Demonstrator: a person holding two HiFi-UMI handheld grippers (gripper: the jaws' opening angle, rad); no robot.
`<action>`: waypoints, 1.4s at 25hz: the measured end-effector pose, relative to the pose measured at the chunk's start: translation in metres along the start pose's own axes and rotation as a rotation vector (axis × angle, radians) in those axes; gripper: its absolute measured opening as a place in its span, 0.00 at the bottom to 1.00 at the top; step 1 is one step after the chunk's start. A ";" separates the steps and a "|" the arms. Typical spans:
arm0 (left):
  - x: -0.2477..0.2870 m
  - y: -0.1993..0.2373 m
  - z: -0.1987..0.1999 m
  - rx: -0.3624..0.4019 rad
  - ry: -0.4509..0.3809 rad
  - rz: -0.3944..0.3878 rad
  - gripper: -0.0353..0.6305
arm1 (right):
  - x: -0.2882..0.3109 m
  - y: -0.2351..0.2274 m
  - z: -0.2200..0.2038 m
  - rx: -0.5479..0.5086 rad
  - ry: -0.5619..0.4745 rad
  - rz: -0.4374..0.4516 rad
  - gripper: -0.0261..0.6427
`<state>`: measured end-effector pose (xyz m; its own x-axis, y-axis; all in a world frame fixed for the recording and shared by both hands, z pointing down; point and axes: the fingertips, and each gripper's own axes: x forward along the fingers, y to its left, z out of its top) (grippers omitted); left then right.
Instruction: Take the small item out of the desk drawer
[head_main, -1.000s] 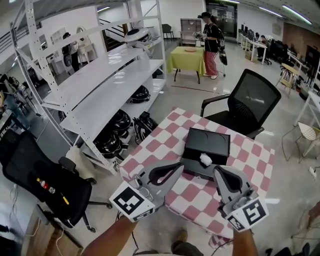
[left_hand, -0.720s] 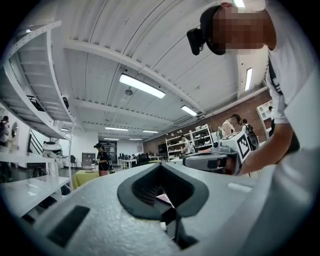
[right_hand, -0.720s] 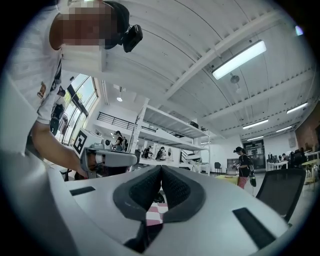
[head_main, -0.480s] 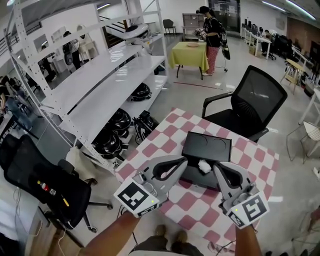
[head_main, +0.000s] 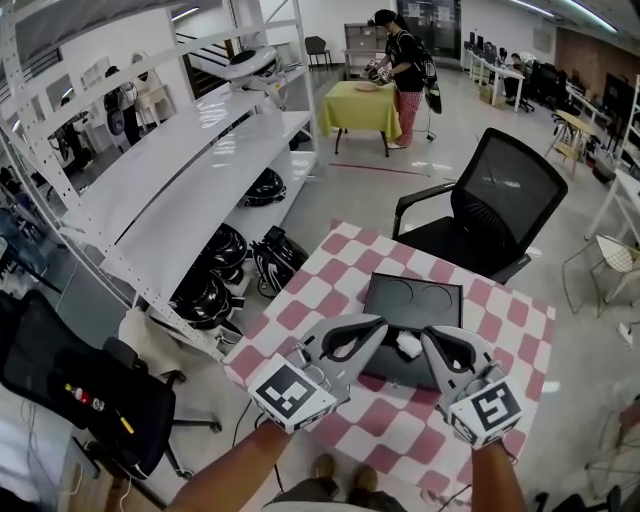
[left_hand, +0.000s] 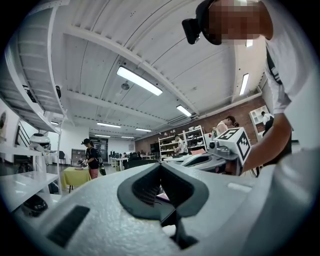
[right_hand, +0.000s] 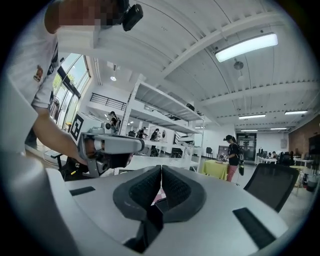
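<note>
Closer now to the black drawer box (head_main: 415, 298), left gripper (head_main: 372, 324) and right gripper (head_main: 432, 336) both pinched together, empty; approach step, likely next: part jaws around the white item (head_main: 408, 345).

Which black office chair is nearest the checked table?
The mesh-back black office chair at the far edge of the pink-checked table; the other black chair stands off, lower left.
</note>
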<state>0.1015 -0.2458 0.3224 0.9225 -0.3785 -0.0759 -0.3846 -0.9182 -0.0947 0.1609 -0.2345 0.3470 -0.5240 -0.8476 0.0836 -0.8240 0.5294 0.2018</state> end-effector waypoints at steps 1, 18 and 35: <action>0.001 0.004 -0.002 -0.004 -0.001 -0.003 0.07 | 0.004 -0.001 -0.006 -0.001 0.025 -0.003 0.06; 0.006 0.048 -0.049 -0.024 0.015 -0.044 0.07 | 0.038 -0.002 -0.150 0.085 0.611 0.062 0.22; -0.009 0.072 -0.081 -0.095 0.071 -0.032 0.07 | 0.057 -0.013 -0.239 0.136 0.913 0.004 0.32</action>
<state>0.0684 -0.3179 0.3964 0.9356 -0.3530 -0.0032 -0.3530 -0.9356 -0.0009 0.1933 -0.2988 0.5826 -0.2016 -0.5149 0.8332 -0.8710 0.4833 0.0879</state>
